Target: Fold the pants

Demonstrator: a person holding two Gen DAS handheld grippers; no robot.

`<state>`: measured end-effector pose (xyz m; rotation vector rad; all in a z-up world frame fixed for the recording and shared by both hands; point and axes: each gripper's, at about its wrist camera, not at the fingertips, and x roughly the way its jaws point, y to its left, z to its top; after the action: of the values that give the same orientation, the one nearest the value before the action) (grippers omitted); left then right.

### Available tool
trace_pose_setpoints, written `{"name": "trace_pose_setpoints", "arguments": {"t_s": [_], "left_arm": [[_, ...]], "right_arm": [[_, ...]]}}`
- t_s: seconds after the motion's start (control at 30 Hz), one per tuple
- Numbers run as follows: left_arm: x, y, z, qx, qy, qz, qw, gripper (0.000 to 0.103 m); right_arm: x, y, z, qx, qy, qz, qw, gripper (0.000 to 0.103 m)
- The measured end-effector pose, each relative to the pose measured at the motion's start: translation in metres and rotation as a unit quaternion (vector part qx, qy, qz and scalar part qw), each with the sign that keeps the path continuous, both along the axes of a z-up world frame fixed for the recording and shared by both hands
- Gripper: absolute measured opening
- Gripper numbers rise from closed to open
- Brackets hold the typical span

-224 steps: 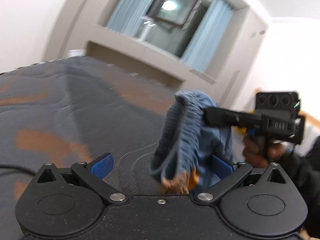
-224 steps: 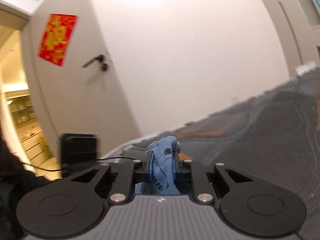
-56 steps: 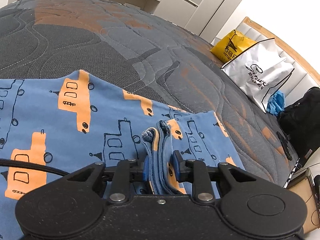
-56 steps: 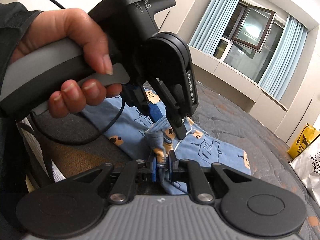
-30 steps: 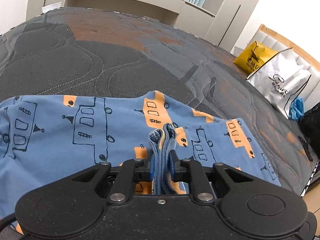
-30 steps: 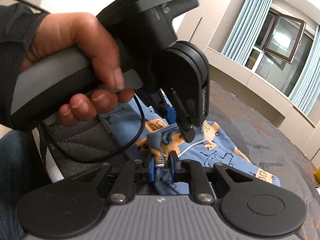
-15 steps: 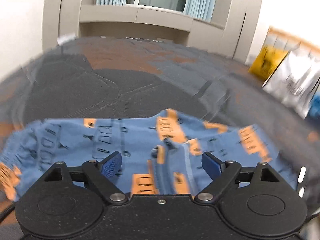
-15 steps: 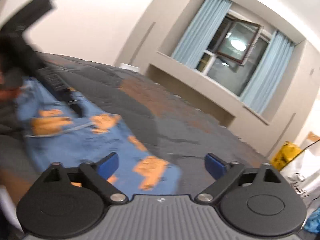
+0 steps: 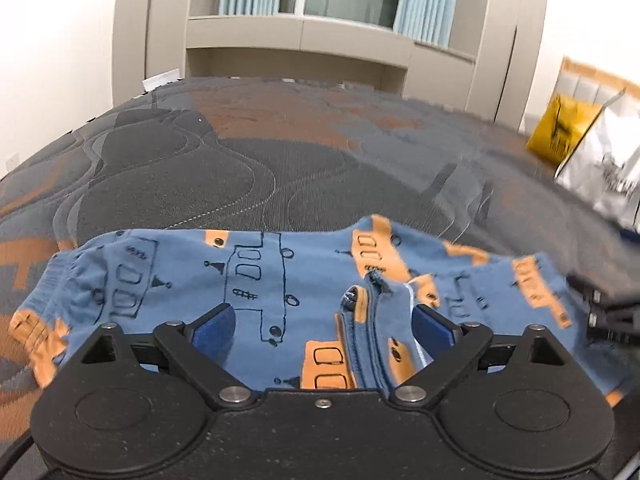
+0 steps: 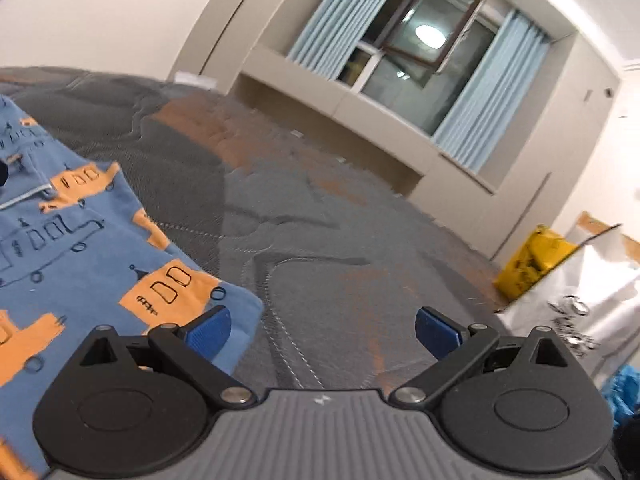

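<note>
The pants [image 9: 280, 280] lie flat on the bed [image 9: 280, 160] near its front edge. The left hand-held gripper [image 9: 324, 328] has just opened around a raised ridge of cloth; the right hand-held gripper [image 10: 320, 328] gapes empty over mattress. Pulling back carelessly could snag that ridge and undo the fold

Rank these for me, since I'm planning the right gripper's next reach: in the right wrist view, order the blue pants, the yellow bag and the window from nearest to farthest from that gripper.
1. Blue pants: lower left, their corner reaching the left pad of the right gripper.
2. Yellow bag: right, at the bed's far edge.
3. Window: top, on the back wall.
</note>
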<state>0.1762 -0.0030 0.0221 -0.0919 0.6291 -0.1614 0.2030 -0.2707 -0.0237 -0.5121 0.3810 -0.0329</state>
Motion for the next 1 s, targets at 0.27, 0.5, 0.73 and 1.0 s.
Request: {"name": "trace_pose_setpoints", "arguments": {"t_s": [0.27, 0.5, 0.73, 1.0], "left_arm": [[-0.065, 0.05, 0.02, -0.032, -0.038, 0.07, 0.9963, 0.102], [-0.093, 0.121, 0.012, -0.041, -0.041, 0.162, 0.9852, 0.102], [-0.073, 0.143, -0.009, -0.112, -0.045, 0.135, 0.9835, 0.102], [-0.037, 0.16, -0.025, -0.198, -0.04, 0.123, 0.9715, 0.09]], "right_arm": [[-0.028, 0.017, 0.004, -0.023, -0.009, 0.002, 1.0, 0.103], [-0.024, 0.091, 0.026, 0.032, 0.025, 0.158, 0.987, 0.103], [-0.008, 0.155, 0.005, -0.049, 0.045, 0.181, 0.981, 0.103], [0.006, 0.156, 0.005, -0.012, 0.057, 0.13, 0.99, 0.103]]}}
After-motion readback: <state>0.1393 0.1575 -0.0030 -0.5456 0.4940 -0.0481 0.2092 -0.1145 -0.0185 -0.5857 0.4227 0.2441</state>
